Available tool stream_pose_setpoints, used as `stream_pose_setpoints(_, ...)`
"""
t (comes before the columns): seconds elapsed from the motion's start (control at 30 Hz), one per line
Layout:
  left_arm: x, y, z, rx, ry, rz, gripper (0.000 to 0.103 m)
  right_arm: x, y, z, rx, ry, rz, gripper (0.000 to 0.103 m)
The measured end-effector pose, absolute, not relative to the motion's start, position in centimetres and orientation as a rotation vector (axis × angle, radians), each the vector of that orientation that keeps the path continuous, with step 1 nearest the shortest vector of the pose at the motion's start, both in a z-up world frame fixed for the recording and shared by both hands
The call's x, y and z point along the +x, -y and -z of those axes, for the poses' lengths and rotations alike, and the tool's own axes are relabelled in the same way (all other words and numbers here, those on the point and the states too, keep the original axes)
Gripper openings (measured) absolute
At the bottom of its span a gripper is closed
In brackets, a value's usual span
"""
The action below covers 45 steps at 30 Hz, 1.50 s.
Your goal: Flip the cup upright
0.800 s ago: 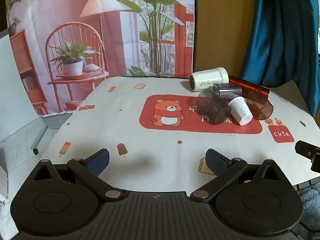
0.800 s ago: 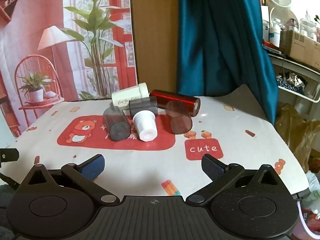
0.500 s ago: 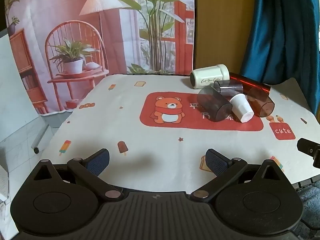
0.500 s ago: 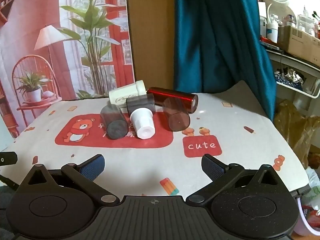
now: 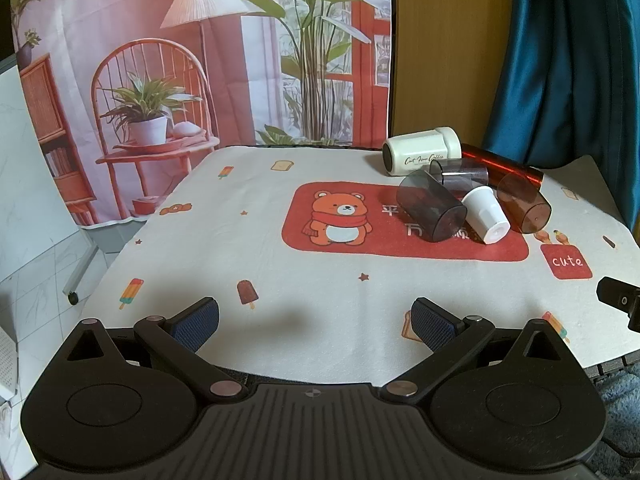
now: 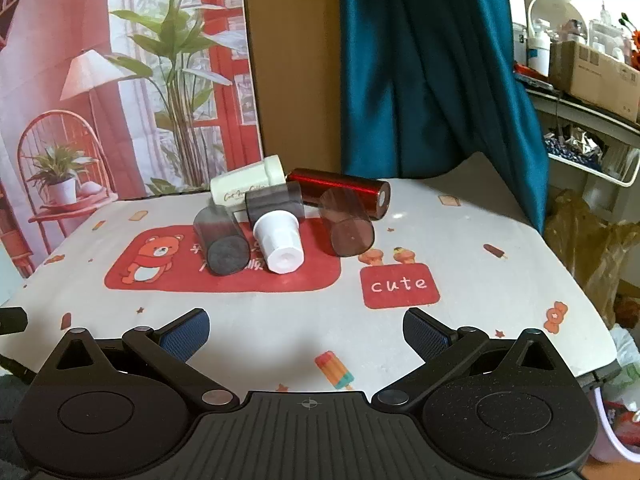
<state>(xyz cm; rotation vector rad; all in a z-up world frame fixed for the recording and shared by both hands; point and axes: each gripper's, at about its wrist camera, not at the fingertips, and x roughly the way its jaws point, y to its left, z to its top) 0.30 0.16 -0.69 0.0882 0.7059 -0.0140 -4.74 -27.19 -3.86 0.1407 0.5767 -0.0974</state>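
Several cups lie on their sides in a cluster on the printed cloth: a dark grey translucent cup (image 5: 434, 211) (image 6: 221, 245), a small white cup (image 5: 486, 220) (image 6: 279, 246), a second grey cup (image 5: 460, 178) (image 6: 274, 203), a brown translucent cup (image 5: 524, 208) (image 6: 347, 227), a cream cup with script (image 5: 420, 151) (image 6: 246, 186) and a dark red tube (image 5: 502, 169) (image 6: 340, 192). My left gripper (image 5: 314, 320) is open and empty, well short of the cups. My right gripper (image 6: 306, 330) is open and empty, also short of them.
The table (image 5: 200, 240) (image 6: 500, 280) ends close to both grippers at the front. A printed backdrop (image 5: 200, 60) and a blue curtain (image 6: 432, 72) hang behind. A shelf with boxes (image 6: 592, 80) stands at the right. The right gripper's tip (image 5: 620, 302) shows in the left wrist view.
Both grippers have drifted slightly; the cups sit a little lower and nearer in the right wrist view. The cups have not moved. Both grippers stay open.
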Motion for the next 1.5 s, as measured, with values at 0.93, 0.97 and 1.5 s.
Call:
stream_pose_setpoints(0.93, 0.75, -0.19, 0.82, 0.079, -0.735, 0.014, 0.103, -4.35, 27.36, 3.87, 0.158, -0.603, 0.102, 0.103)
stream_pose_setpoints(0.97, 0.72, -0.20, 0.83, 0.079, -0.734, 0.014, 0.103, -4.36, 27.37, 3.90, 0.161, -0.604, 0.102, 0.103)
stream_pose_setpoints(1.5, 0.56, -0.29, 0.72, 0.081, -0.732, 0.027, 0.103, -4.29, 27.50, 4.00, 0.173, -0.611, 0.097, 0.103)
